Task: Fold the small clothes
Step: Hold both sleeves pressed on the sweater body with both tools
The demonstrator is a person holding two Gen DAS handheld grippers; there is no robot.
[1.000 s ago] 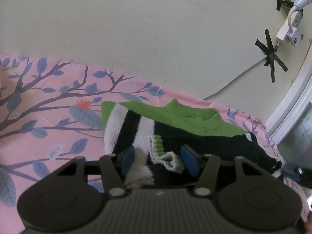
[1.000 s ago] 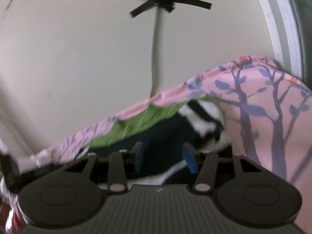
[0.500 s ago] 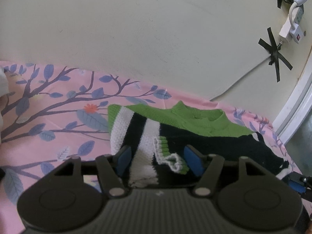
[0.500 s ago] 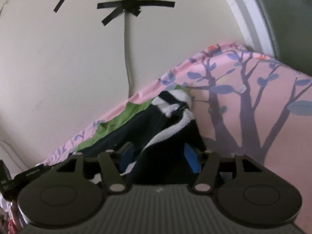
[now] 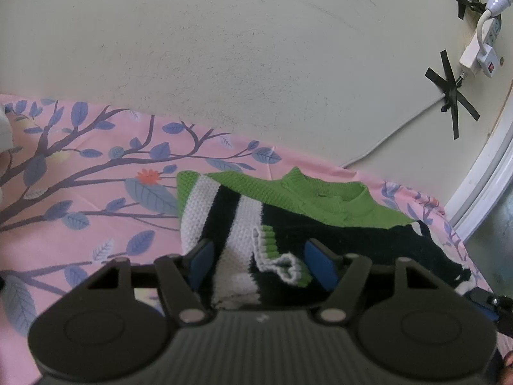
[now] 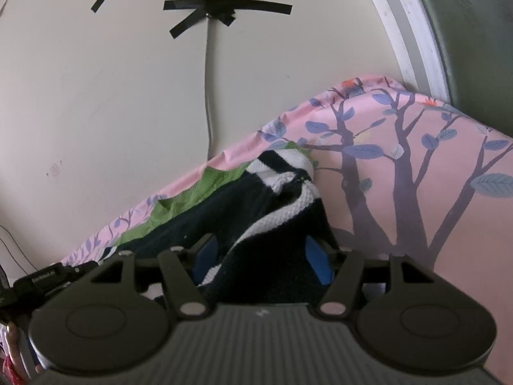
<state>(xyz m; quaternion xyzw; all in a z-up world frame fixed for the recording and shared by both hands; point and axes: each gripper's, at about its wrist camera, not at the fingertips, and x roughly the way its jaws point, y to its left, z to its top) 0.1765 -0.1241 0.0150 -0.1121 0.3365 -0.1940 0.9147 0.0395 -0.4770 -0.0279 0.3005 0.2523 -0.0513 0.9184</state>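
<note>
A small knitted sweater (image 5: pixel 288 211), green at the neck with black and white stripes, lies on the pink tree-print sheet (image 5: pixel 80 224). Both sleeves are folded in over the body. My left gripper (image 5: pixel 261 261) is open, its blue pads on either side of the folded left sleeve and its green-and-white cuff (image 5: pixel 279 256). In the right wrist view my right gripper (image 6: pixel 259 260) is open over the sweater's (image 6: pixel 243 205) right side, where the striped sleeve (image 6: pixel 288 173) lies folded. The other gripper's tip shows at each view's edge.
The cream wall (image 5: pixel 256 64) rises just behind the sheet. A grey cable (image 6: pixel 208 96) taped with black crosses runs down it to a power strip (image 5: pixel 481 45). A white door frame (image 6: pixel 416 32) stands at the right. The sheet (image 6: pixel 416 176) stretches to both sides.
Both grippers have pulled back and risen a little from the sweater. The right view has swung to look along the folded right sleeve. The sweater lies still.
</note>
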